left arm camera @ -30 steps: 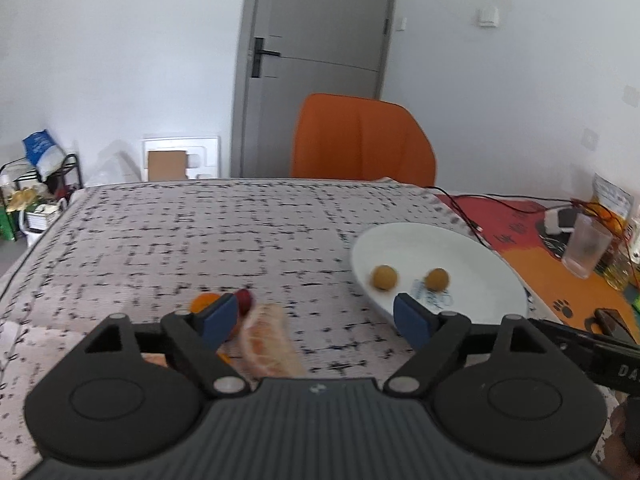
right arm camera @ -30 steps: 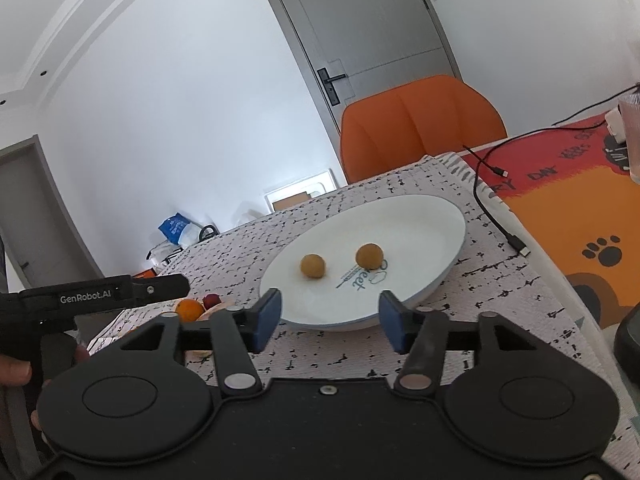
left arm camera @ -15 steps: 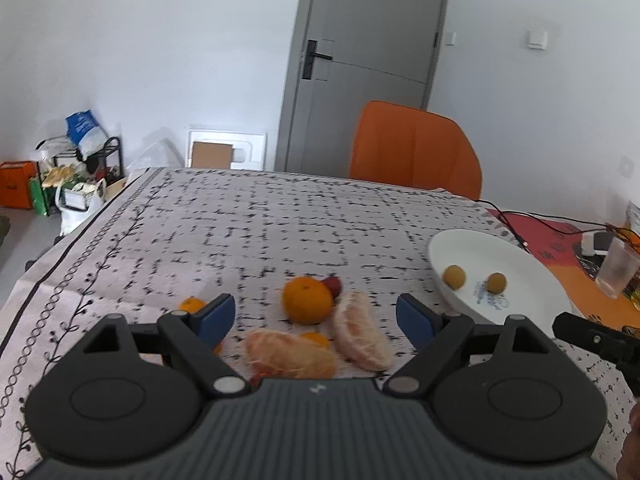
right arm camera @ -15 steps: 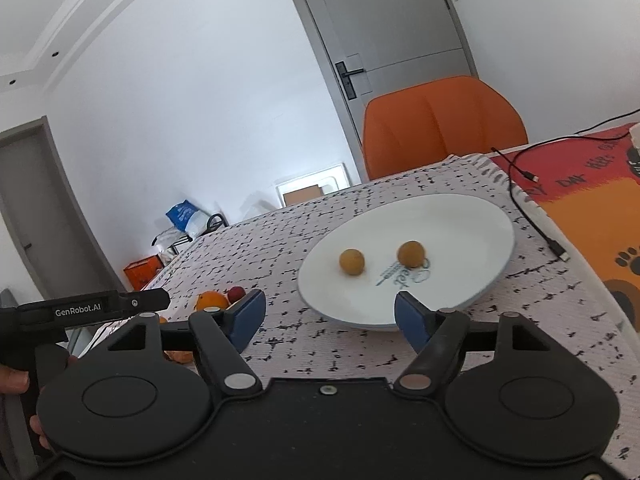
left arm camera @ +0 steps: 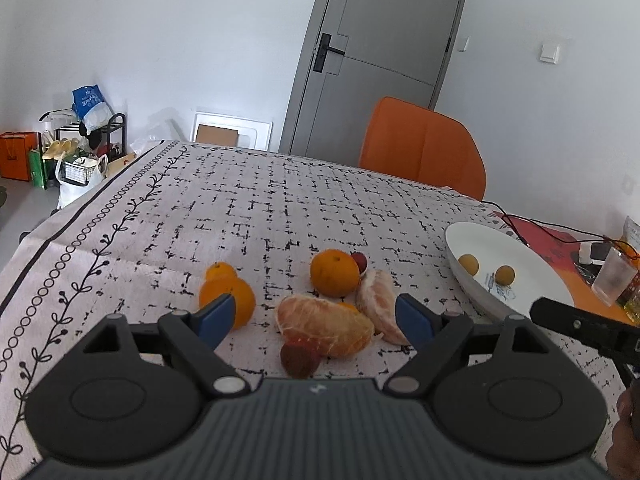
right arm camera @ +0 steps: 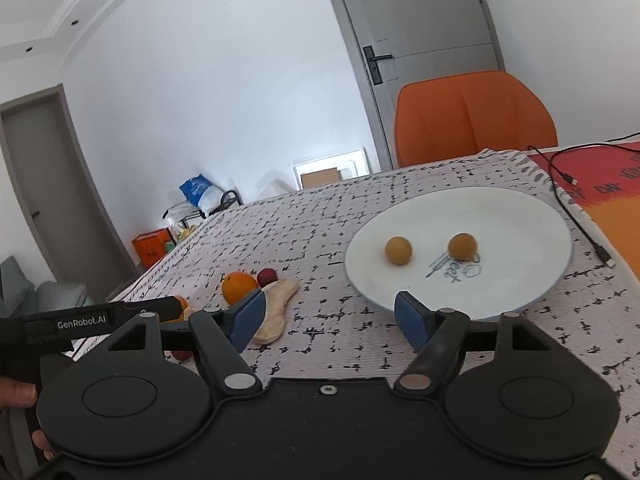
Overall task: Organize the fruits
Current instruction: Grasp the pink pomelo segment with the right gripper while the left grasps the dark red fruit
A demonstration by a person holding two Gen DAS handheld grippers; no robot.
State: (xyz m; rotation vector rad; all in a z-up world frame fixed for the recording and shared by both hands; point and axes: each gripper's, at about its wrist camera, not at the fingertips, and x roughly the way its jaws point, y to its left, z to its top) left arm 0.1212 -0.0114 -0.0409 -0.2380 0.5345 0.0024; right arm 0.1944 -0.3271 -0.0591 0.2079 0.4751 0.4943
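Observation:
My left gripper [left arm camera: 316, 318] is open and empty, just above a pile of fruit on the tablecloth: two peeled citrus pieces [left arm camera: 326, 330], a whole orange [left arm camera: 334, 273], two smaller oranges [left arm camera: 228, 298] at the left, a red fruit [left arm camera: 299, 358] near the gripper and another behind the orange. A white plate [left arm camera: 532, 276] at the right holds two small yellow-brown fruits [left arm camera: 469, 264]. My right gripper [right arm camera: 330, 316] is open and empty, at the near rim of the plate [right arm camera: 520, 216], with the fruit pile [right arm camera: 239, 288] to its left.
An orange chair [left arm camera: 422, 146] stands at the table's far side. A black cable [right arm camera: 576, 216] lies on the red-orange mat [right arm camera: 612, 188] right of the plate. A plastic cup [left arm camera: 612, 282] stands at the far right. Bags and a rack [left arm camera: 76, 148] are on the floor at left.
My left gripper has swung left from the plate to over the fruit pile. My right gripper has shifted so the plate sits further right in its view. Both stayed open.

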